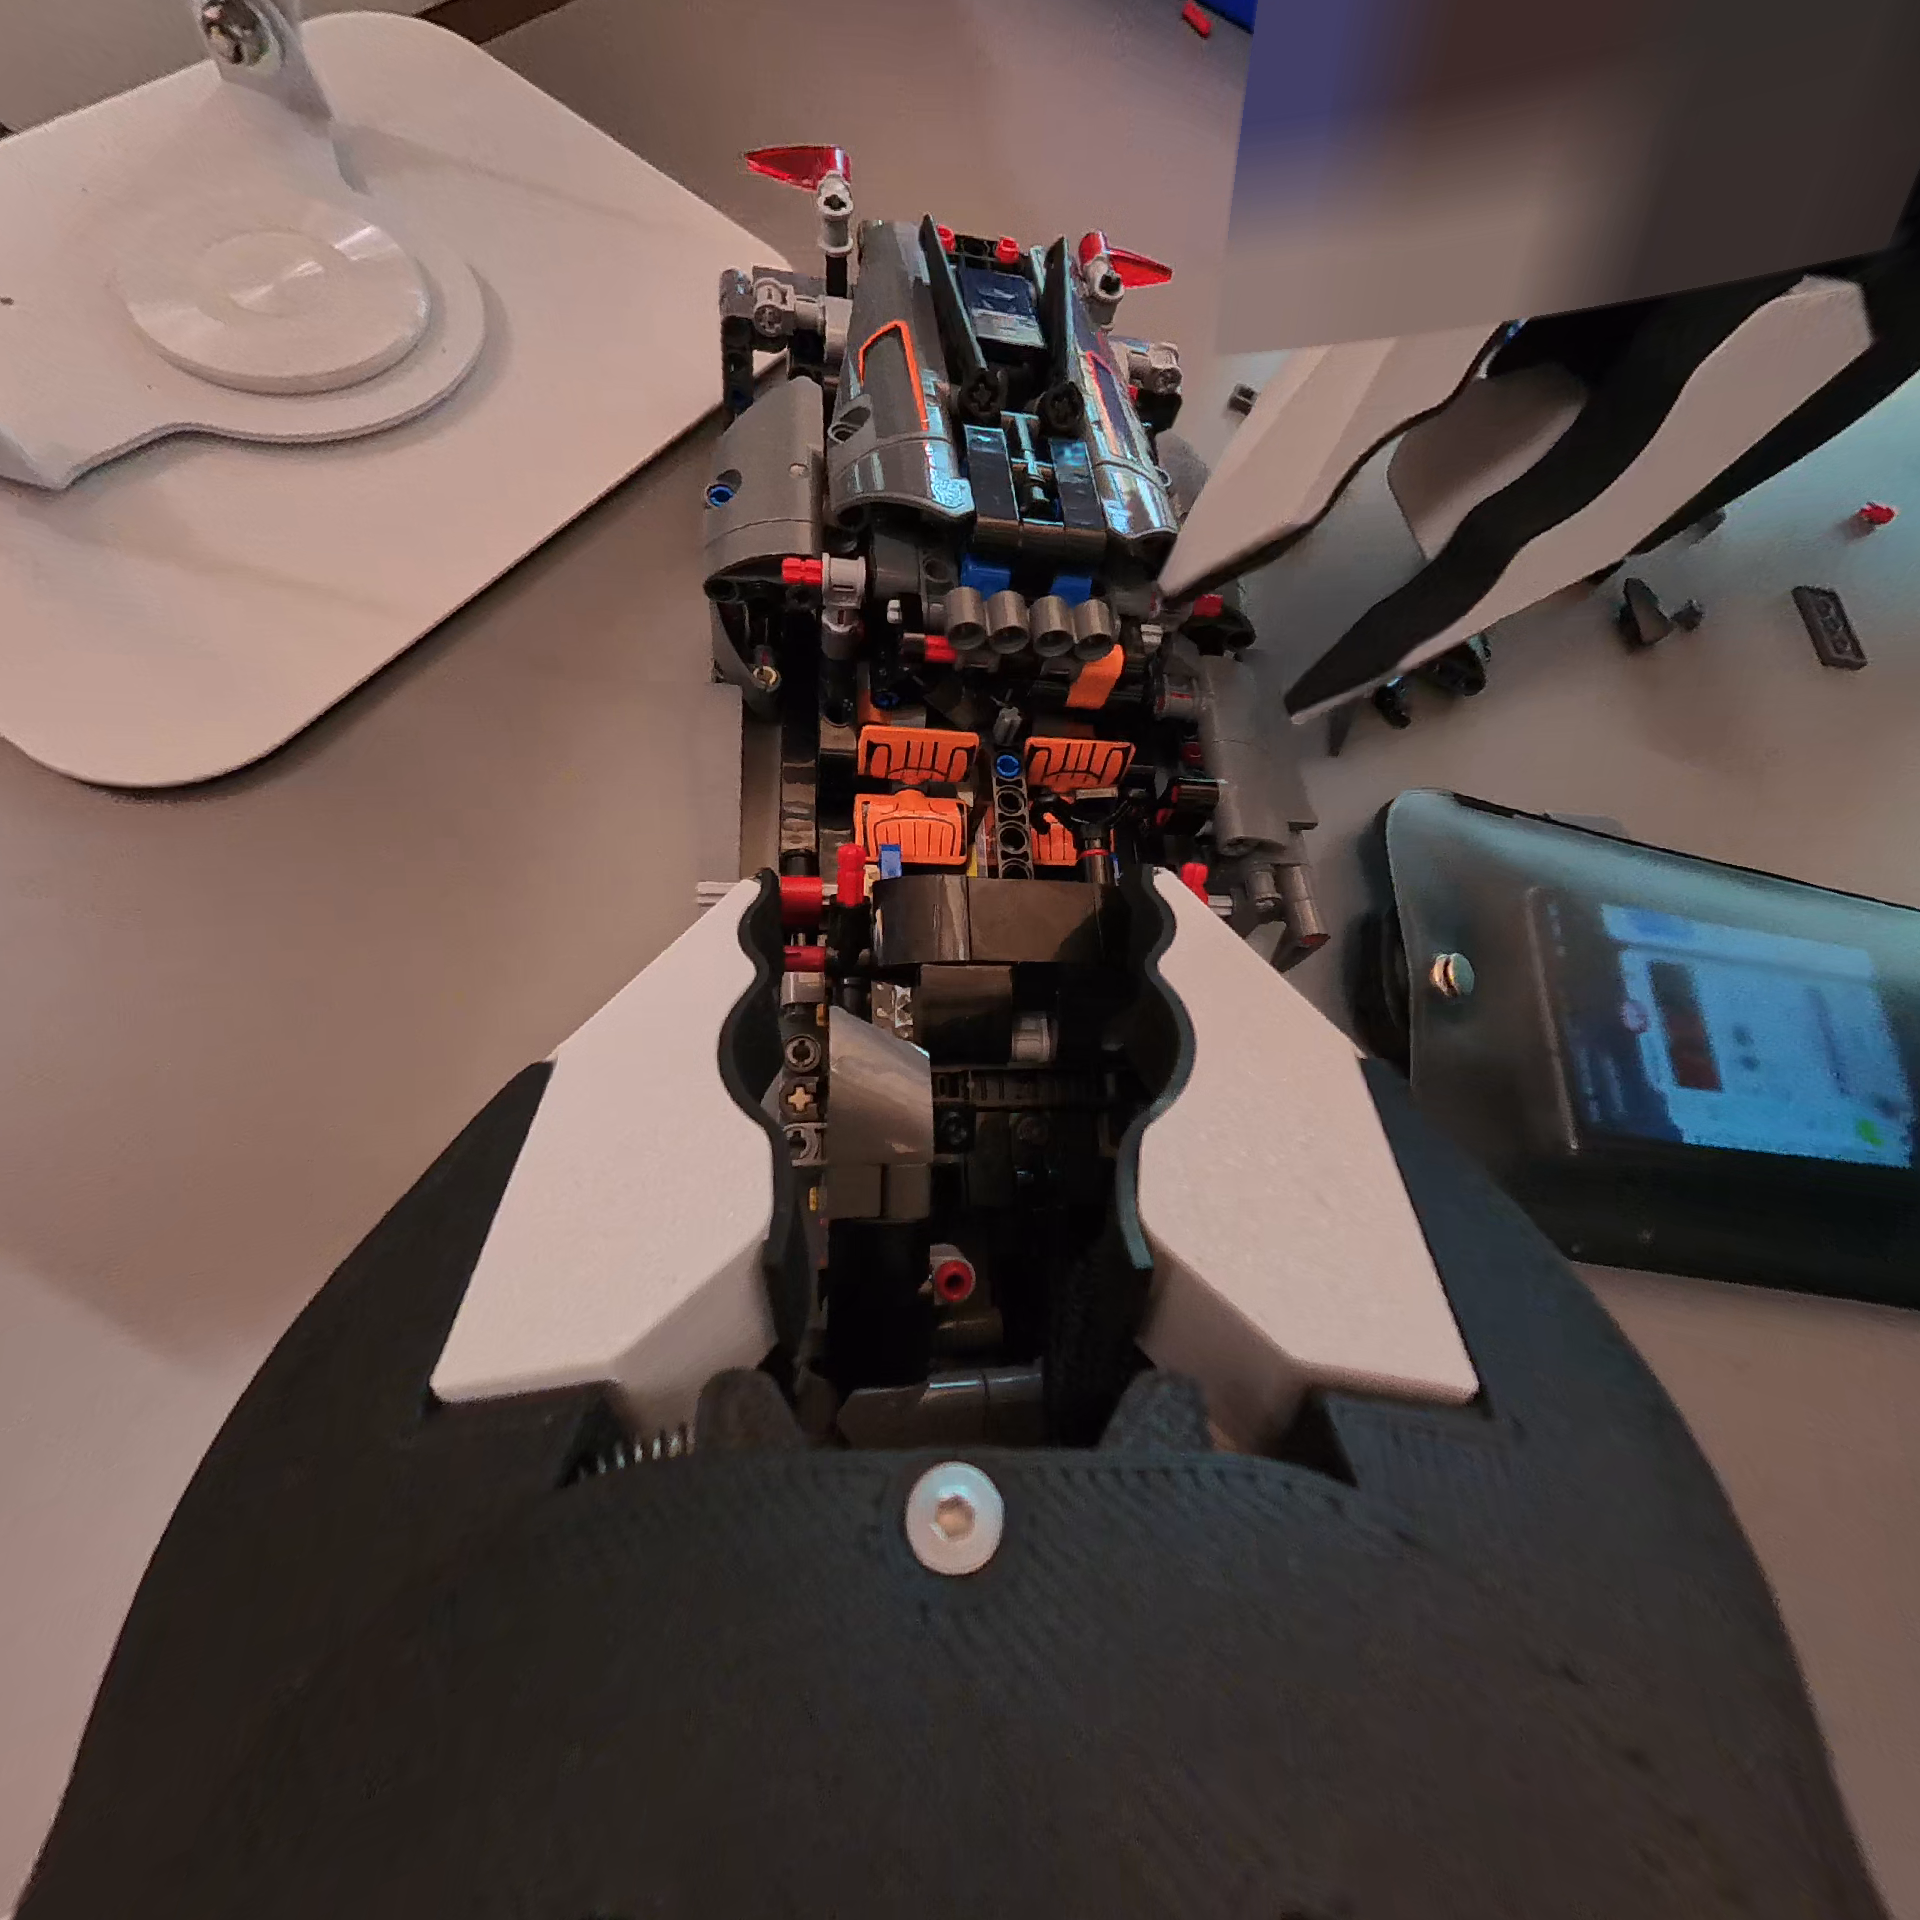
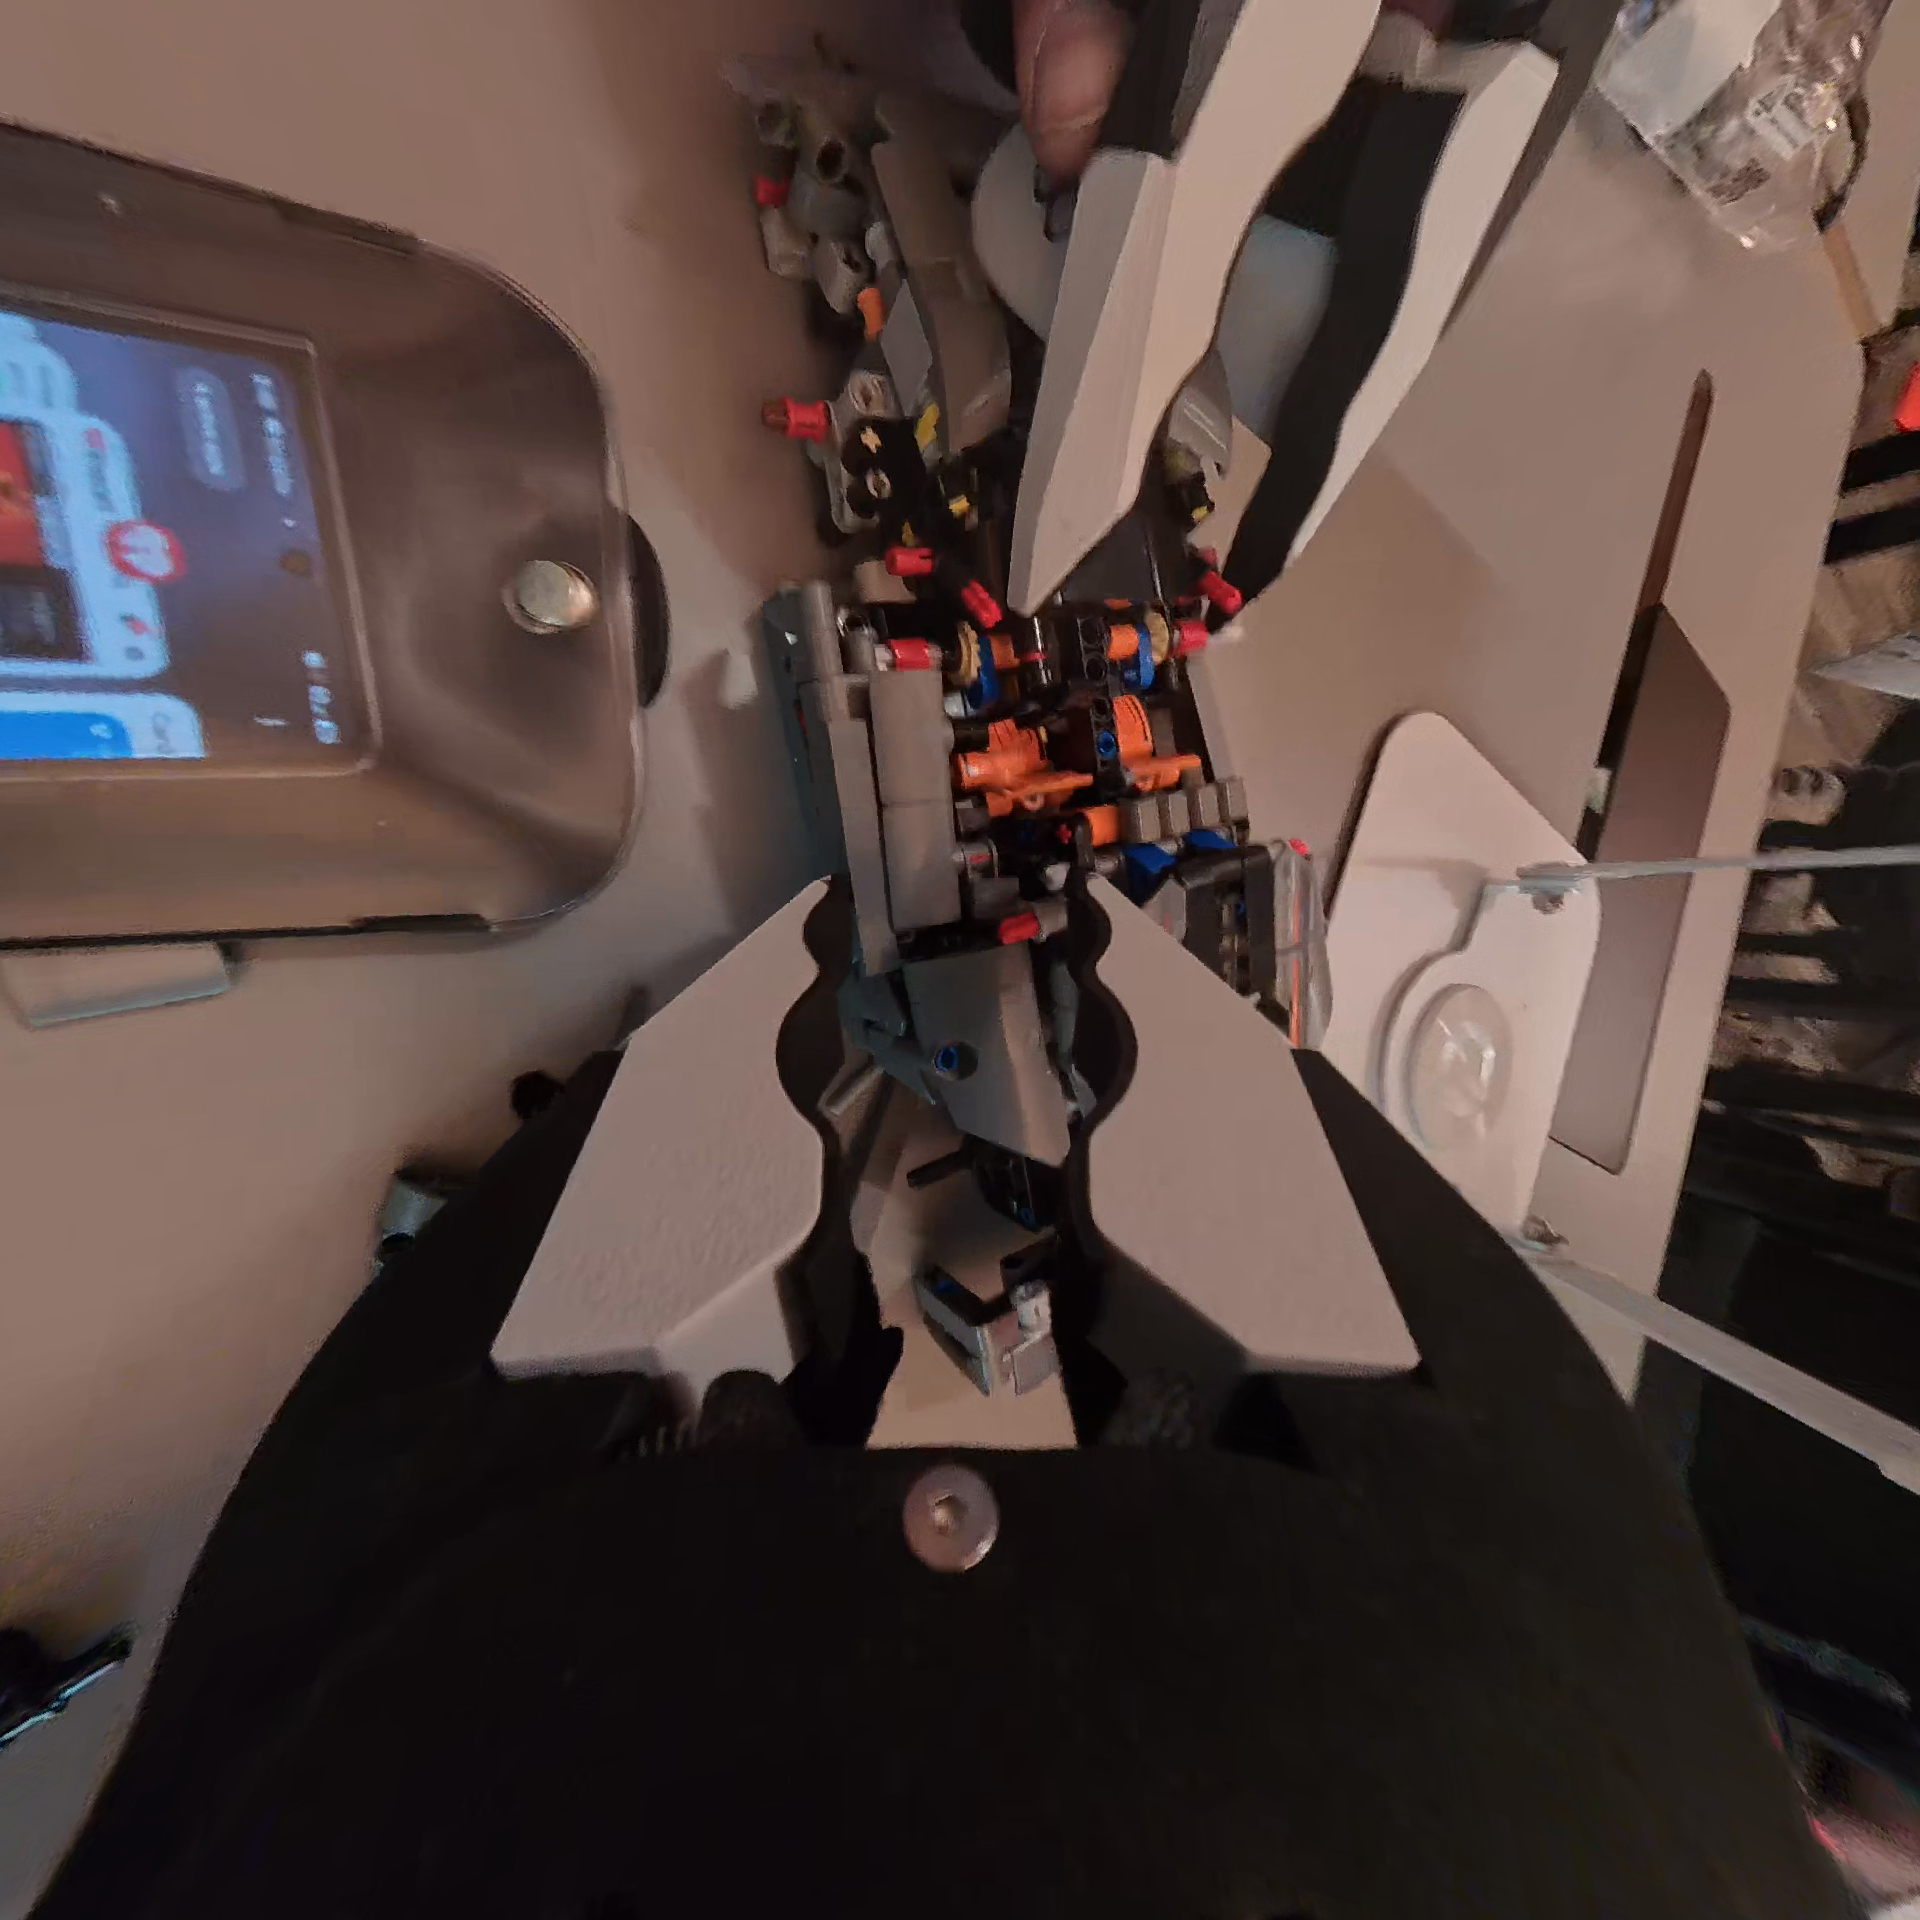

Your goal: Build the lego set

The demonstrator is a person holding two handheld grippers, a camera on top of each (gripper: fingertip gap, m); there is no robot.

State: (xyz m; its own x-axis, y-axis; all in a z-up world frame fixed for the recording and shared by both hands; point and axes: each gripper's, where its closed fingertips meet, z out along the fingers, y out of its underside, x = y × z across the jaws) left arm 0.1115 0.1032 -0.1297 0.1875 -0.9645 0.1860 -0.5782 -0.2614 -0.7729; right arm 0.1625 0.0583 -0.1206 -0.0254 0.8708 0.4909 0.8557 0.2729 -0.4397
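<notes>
The lego car (image 1: 997, 499) is a long grey, black and orange model with red fins at its far end, lying on the table. My left gripper (image 1: 961, 894) is shut on the car's near end, with a finger on each side. My right gripper (image 1: 1226, 644) comes in from the right, and its fingertips pinch the car's right side. In the right wrist view the right gripper (image 2: 961, 894) holds a grey side panel (image 2: 977, 1049) of the car (image 2: 1039, 748) between its fingers. The left gripper (image 2: 1122, 608) straddles the car from above.
A phone in a clear holder (image 1: 1662, 1039) lies right of the car and also shows in the right wrist view (image 2: 260, 571). A white stand base (image 1: 312, 364) sits to the left. Several loose dark pieces (image 1: 1829, 623) lie at the right. A plastic bag (image 2: 1745, 114) is at the far edge.
</notes>
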